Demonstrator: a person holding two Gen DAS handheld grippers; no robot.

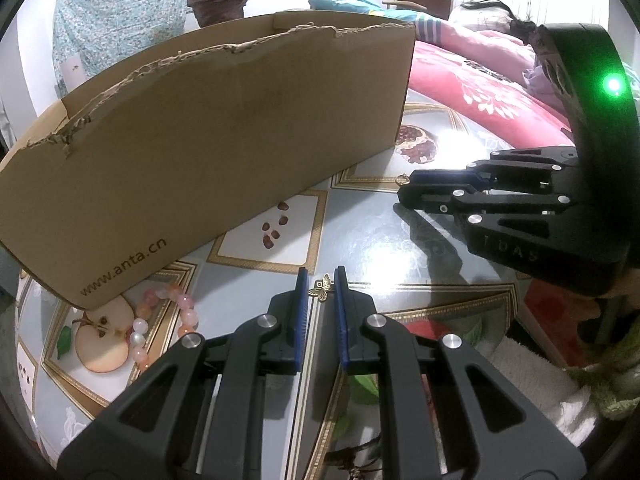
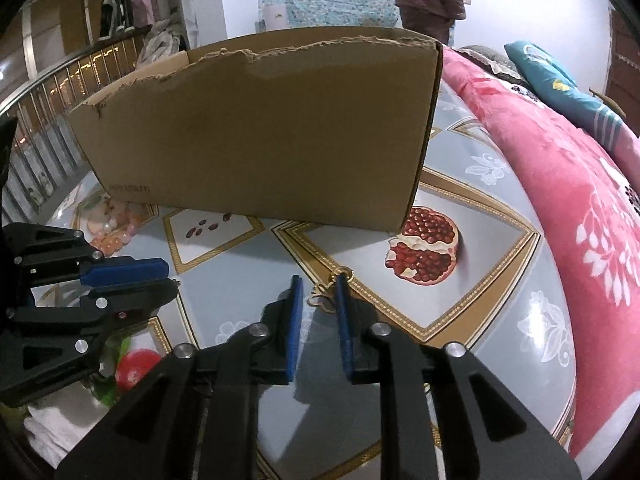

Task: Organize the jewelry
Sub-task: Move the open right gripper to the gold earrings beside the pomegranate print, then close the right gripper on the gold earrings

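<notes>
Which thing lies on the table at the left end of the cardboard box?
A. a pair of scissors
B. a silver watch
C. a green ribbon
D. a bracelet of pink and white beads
D: the bead bracelet lies by the cardboard box, on the printed apple of the table.

The cardboard box [image 1: 224,132] carries one printed web address, "www.anta.cn", in dark letters low on its near side wall, toward seven o'clock in the left wrist view. The same print shows on the box in the right wrist view, at about nine o'clock, too small to read. Faint embossed letters mark the right gripper [image 1: 404,189] body at three o'clock; they look like "DAS", but cannot be read with certainty.
</notes>
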